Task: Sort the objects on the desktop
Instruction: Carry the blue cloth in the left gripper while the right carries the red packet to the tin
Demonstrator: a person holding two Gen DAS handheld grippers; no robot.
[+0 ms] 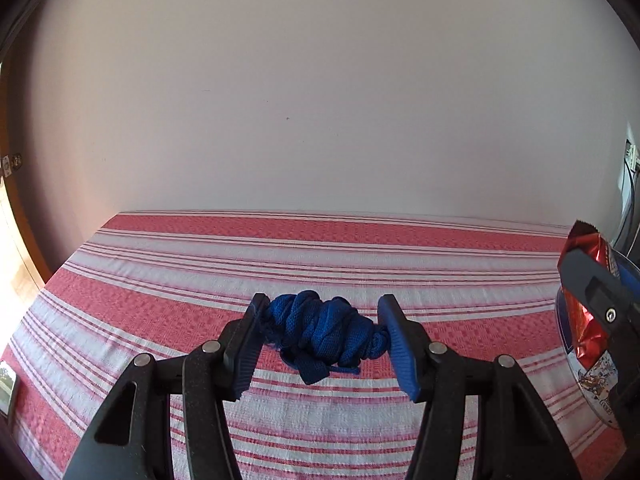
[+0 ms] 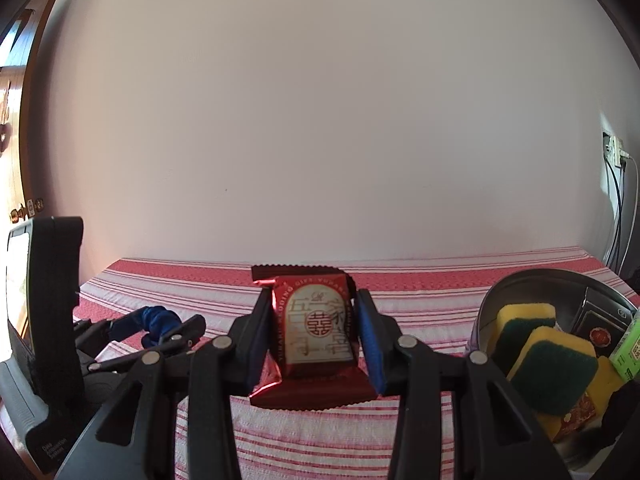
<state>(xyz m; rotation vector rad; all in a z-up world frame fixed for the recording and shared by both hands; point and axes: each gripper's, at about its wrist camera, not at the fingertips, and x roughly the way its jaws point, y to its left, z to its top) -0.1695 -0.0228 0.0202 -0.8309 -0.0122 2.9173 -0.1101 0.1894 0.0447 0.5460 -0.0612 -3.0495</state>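
two soft, light things in our claws over the striped bench [image 1: 160,280]

left claw [image 1: 320,340] pinches the blue cord bundle [image 1: 320,332] endwise; it's limp, so we'd grip mid-bulk. right claw [image 2: 316,336] clamps the crinkly, slippery red packet [image 2: 316,332], lifted. the metal tin [image 2: 520,284] of sponges [image 2: 556,372] sits close right.

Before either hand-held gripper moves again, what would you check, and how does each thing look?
1. Right hand-held gripper clamps the red snack packet: ok, pads press both sides.
2. Packet clear of the striped cloth: ok, it looks lifted.
3. Left hand-held gripper closed on the blue rope bundle: ok, both pads touch its ends.
4. Bundle lifted: cannot tell.
5. Metal bowl has room: ok, free space beside the sponges.
6. Grippers apart from each other: ok.
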